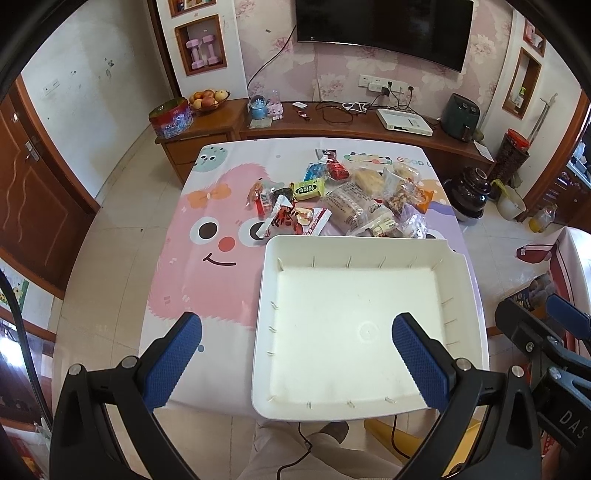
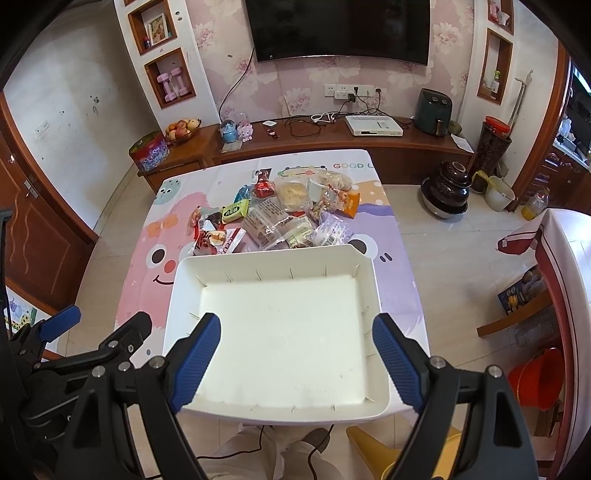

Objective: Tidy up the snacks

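Wrapped snacks [image 1: 347,192] lie heaped mid-table – just beyond a white, shallow, empty tray [image 1: 369,243] at the near edge.

Wall TV [image 1: 384,26]; fruit bowl [image 1: 208,99], air fryer [image 1: 461,116] on wooden console [image 1: 351,127].

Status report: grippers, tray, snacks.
Left gripper open, holding nothing. Right gripper open, over the tray. Tray holds nothing; snack pile on the table beyond it. Nothing in the way.
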A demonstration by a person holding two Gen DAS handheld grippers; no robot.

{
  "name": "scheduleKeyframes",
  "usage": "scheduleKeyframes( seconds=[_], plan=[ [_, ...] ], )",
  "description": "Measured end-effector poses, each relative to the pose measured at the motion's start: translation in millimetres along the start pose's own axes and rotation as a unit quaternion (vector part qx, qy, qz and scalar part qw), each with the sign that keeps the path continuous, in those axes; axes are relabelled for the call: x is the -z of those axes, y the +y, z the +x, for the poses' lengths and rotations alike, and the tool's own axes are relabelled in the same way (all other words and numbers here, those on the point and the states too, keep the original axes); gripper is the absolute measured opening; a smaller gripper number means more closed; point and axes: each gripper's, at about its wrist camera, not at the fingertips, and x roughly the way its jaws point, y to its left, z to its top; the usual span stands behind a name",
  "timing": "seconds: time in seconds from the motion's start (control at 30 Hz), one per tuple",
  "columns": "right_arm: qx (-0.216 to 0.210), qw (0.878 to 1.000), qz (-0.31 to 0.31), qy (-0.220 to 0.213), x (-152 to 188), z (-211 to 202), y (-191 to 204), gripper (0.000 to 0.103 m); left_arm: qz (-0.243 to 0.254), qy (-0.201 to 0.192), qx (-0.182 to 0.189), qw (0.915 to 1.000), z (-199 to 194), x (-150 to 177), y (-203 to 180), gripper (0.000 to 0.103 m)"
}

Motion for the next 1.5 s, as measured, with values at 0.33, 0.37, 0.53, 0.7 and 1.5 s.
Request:
scheduleKeyframes(
  seconds=[0.33,0.37,0.53,0.7,1.5],
  plan=[
    [-0.003,1.0,-0.01,-0.008,3.3,0.2,2.7,0.085,-0.008,0.0,-0.004,1.0,-4.2,-0.6,-1.1,0.103],
    [-0.006,1.0,-0.012,-0.008,1.3,4.2,-0.9,0.085,-0.008,0.0,-0.004,1.0,-3.9,-0.5,-1.2,0.102],
    [-0.015,1.0,-0.02,-0.006,0.3,0.9,-6.8,0.085,-0.014,0.0,-0.013,0.9998,-7.5,4.2,-1.7,0.102],
    [-0.02,0.999,-0.025,-0.004,2.3,-1.7,-7.3,0.085,-0.019,0.002,-0.018,0.9997,-9.5,9.7,-1.7,0.102],
    [0.004,1.0,-0.026,-0.015,-14.6,1.8,4.6,0.085,-0.001,-0.018,0.012,0.9998,2.8,-20.7,5.5,0.102]
  ],
)
